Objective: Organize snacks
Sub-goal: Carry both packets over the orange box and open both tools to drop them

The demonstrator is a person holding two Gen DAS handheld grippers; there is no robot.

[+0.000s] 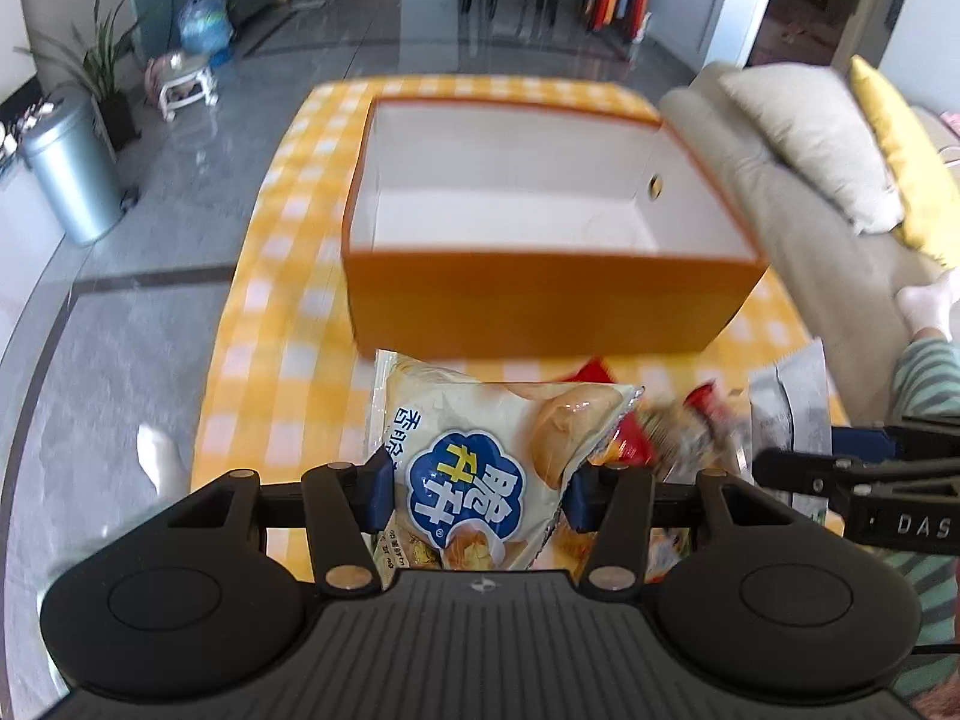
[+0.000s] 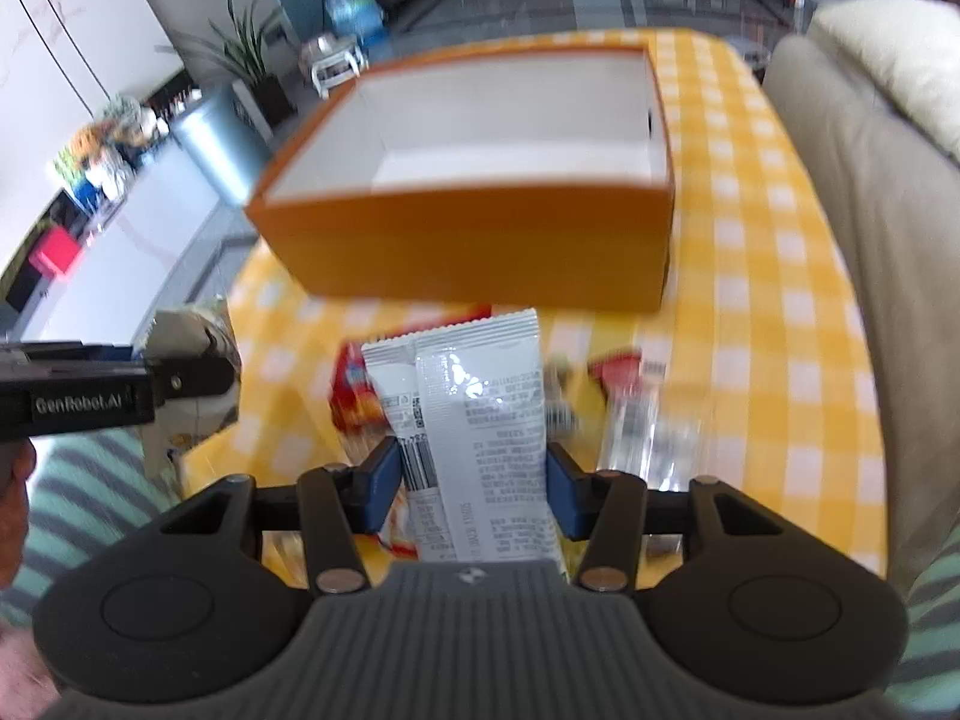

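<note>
Left gripper (image 1: 480, 489) jaws clamp the cream puff bag (image 1: 498, 468), tilted down low in frame. Right gripper (image 2: 473, 489) jaws pinch the silver sachet (image 2: 474, 420) likewise. Both hang over the yellow-checked counter (image 2: 750, 312), orange box (image 1: 540, 300) open above centre.

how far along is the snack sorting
Nothing looks done: the orange box shows only its bare white inside. In hand: the left gripper clamps a cream snack bag, and the right gripper clamps a silver packet. Left: both go in, plus the red packets on the table.
</note>
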